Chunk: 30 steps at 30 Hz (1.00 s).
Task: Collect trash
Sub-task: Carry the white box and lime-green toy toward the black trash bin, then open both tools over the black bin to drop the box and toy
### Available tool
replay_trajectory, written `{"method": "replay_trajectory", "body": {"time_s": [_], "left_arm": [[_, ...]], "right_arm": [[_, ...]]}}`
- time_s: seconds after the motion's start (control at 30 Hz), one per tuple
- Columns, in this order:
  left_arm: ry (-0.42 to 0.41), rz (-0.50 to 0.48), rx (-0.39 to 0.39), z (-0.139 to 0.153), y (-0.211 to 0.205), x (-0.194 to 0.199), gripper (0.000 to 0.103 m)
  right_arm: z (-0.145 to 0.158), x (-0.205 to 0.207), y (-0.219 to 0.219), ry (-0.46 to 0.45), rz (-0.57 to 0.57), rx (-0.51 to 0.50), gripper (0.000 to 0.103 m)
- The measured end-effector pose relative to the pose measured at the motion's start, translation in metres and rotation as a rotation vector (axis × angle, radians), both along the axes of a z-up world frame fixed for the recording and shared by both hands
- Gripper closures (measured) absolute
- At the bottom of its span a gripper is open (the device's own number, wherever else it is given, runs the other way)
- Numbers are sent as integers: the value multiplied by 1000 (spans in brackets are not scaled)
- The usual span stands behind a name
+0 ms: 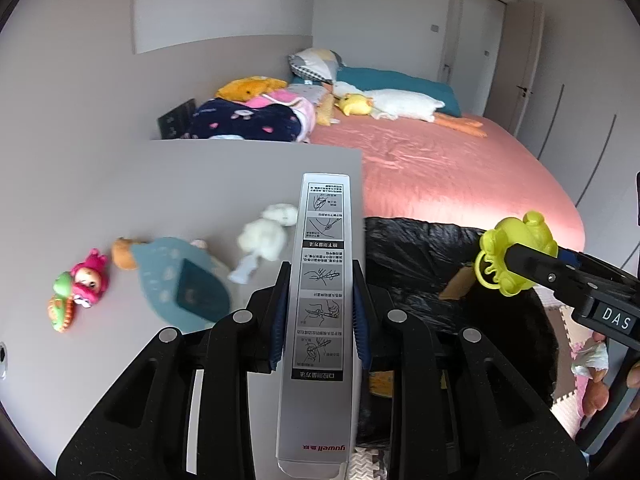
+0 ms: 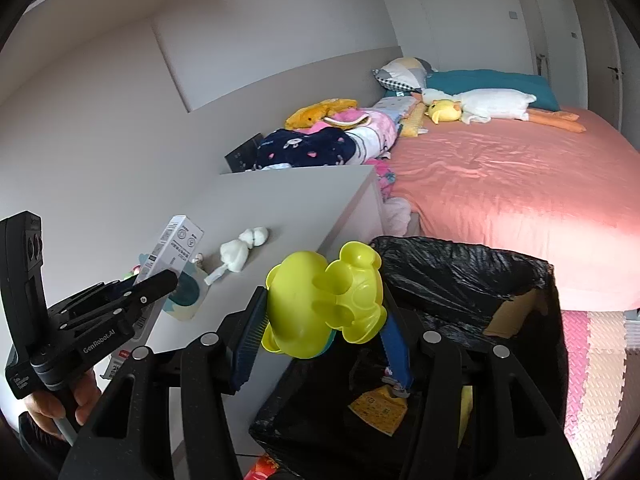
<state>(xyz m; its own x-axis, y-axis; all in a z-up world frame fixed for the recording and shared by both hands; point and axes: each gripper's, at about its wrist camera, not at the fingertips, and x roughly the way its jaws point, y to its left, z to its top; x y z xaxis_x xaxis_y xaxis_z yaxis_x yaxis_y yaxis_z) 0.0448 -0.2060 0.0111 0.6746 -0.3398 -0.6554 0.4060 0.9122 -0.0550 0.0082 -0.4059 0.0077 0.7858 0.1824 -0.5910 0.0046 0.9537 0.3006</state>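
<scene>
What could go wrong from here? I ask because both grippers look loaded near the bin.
1. The left gripper grips the long grey box low down, so its free end might swing and miss the black-lined bin.
2. The right gripper holds a rounded yellow-green toy, which might slip out early.
3. The crumpled tissue on the grey cabinet could be forgotten.

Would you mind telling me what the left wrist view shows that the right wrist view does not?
Only the left wrist view shows the pink doll and green toy on the grey cabinet top. Only the right wrist view shows the hand holding the left gripper. Both show the silver box, the yellow-green toy, the black-lined bin and the pink bed.
</scene>
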Motion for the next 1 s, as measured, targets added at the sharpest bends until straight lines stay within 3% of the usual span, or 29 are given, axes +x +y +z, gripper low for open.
{"method": "replay_trajectory", "body": {"time_s": [0.87, 0.9, 0.93, 0.97, 1.0], "left_arm": [[75, -260, 37, -19, -108, 3, 75], [98, -290, 39, -22, -112, 4, 72], [121, -315, 53, -26, -118, 4, 45], [115, -315, 64, -28, -121, 3, 9], [76, -309, 76, -29, -124, -1, 6]], "right_arm": [[-1, -25, -79, 21, -185, -8, 48], [-1, -24, -82, 35, -193, -15, 47], [-2, -22, -84, 46, -208, -23, 33], [-2, -22, -87, 48, -230, -31, 24], [-2, -23, -89, 39, -261, -38, 17]]}}
